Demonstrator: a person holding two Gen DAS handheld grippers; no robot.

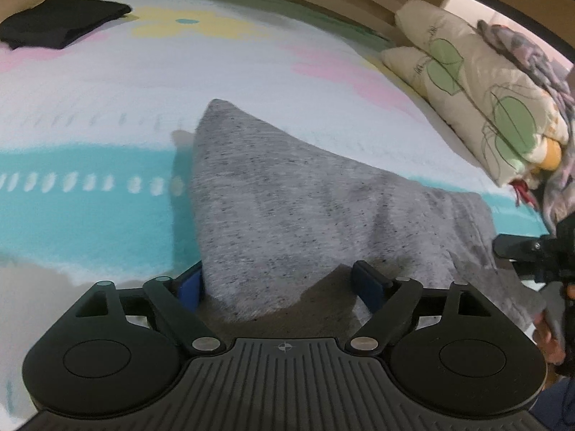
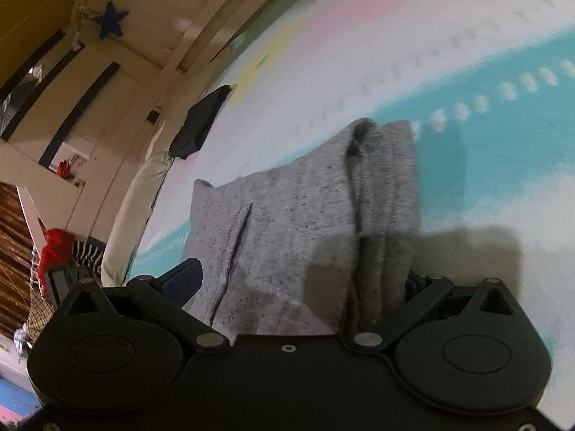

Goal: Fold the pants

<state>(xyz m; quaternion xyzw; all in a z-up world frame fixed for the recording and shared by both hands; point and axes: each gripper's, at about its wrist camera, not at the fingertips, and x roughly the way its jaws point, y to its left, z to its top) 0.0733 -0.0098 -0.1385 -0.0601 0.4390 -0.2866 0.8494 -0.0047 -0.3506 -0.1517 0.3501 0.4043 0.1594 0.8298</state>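
Note:
The grey marled pants [image 1: 287,197] lie folded on the bed sheet [image 1: 90,208], narrowing to a corner at the far end. My left gripper [image 1: 278,285] stands open, its blue pads [image 1: 190,287] either side of the near edge of the cloth and not squeezing it. In the right wrist view the same pants [image 2: 294,208] show a pocket slit and a dark waistband fold at the far end. My right gripper [image 2: 298,282] is wide open over their near edge, with the cloth lying loose between its fingers.
A folded black garment [image 1: 61,25] lies at the bed's far left corner [image 2: 197,122]. Leaf-print pillows [image 1: 485,100] and a rumpled blanket are stacked along the right side. Beside the bed stand a basket with red cloth [image 2: 54,248] and a wardrobe [image 2: 107,82].

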